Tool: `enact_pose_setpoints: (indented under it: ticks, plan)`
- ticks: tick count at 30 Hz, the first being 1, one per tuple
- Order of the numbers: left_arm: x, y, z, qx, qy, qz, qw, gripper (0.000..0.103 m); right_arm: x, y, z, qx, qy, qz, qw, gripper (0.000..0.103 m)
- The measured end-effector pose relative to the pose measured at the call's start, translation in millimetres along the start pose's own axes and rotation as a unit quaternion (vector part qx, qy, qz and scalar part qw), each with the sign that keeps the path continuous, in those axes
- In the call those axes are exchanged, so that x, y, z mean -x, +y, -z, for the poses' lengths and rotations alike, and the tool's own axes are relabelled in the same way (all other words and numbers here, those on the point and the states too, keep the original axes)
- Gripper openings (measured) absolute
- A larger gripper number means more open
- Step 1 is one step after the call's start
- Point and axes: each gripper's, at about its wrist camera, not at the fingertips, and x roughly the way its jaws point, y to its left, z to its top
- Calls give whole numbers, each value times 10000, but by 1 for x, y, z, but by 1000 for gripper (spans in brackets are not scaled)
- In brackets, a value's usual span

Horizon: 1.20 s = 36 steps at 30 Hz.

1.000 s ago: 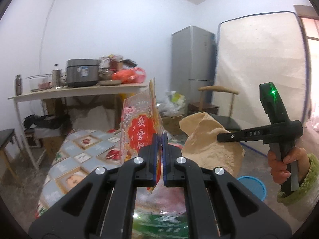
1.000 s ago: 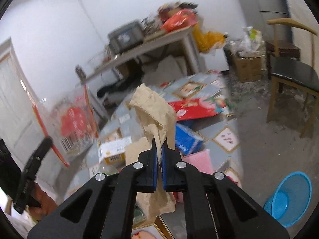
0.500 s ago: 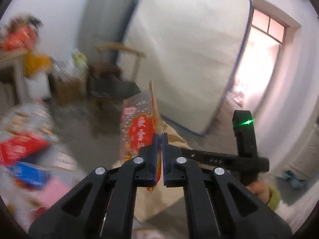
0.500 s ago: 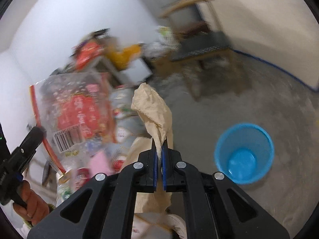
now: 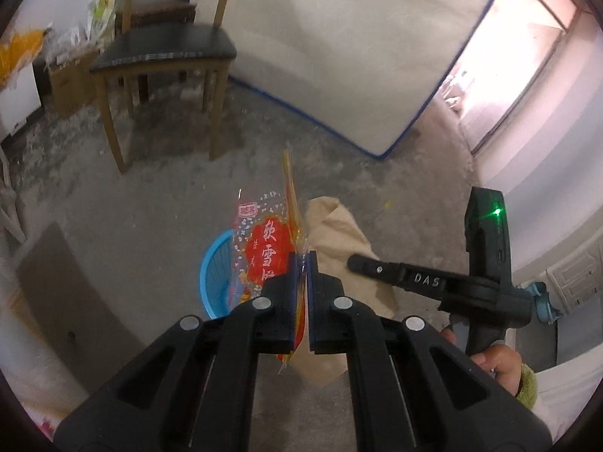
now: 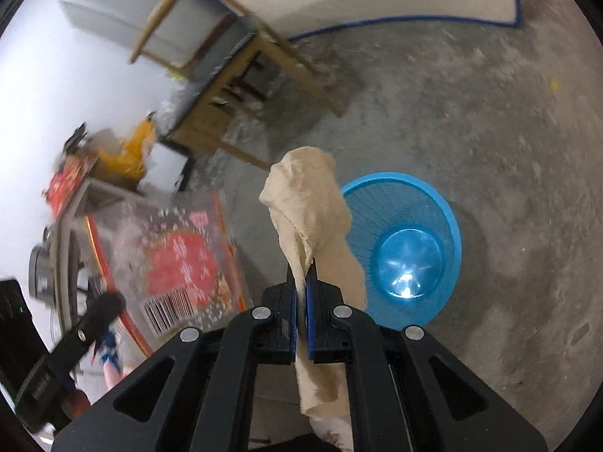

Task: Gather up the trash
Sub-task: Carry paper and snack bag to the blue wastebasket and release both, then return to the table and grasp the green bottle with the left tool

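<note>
Carried toward the blue basket [image 6: 448, 226] on the concrete floor [image 6: 508, 150], two pieces of trash at once. Left tongs [image 5: 301, 260] clenched on the thin edge of a clear snack wrapper [image 5: 260, 248] with red print, held on edge above the near rim of the basket, which showed only as a blue arc behind the wrapper in the left view. Right tongs [image 6: 301, 267] clenched on a crumpled brown paper bag [image 6: 309, 203], hanging just beside the basket's left rim in the right view, the basket's bottom bare and shining. Neither piece inside the basket yet, by the look of it. To be done well: each piece brought squarely over the open mouth before letting go, not merely near the rim, since a light wrapper would likely flutter sideways and the paper bag is bulky enough to catch on the edge. Better lowered close to the mouth first, then released one after the other, the two tongs kept apart so as not to knock together. Well clear of the drop, a wooden chair [image 5: 162, 49] and a mattress [image 5: 339, 37] leaning on the wall.
</note>
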Motion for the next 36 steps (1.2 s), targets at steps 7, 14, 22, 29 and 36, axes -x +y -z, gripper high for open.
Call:
enact_pose_setpoints:
  ticks: [7, 14, 22, 29, 36]
  plan:
    - [-51, -1, -9, 17, 227, -193, 9996, 3, -37, -19, -32, -268, -143, -109, 9995, 5]
    - [-106, -5, -5, 137, 723, -552, 9958, 36, -86, -40, -43, -493, 175, -77, 9986, 16]
    - [-86, 2, -5, 414, 576, -508, 9962, 48, -125, -71, -28, -703, 586, 244, 9955, 47]
    - [-41, -3, -11, 79, 192, -576, 9981, 48, -116, -76, -22, -471, 498, 393, 9969, 54]
    - [39, -6, -12, -111, -156, -447, 9988, 50, -81, -75, -15, -180, 349, 272, 9989, 56]
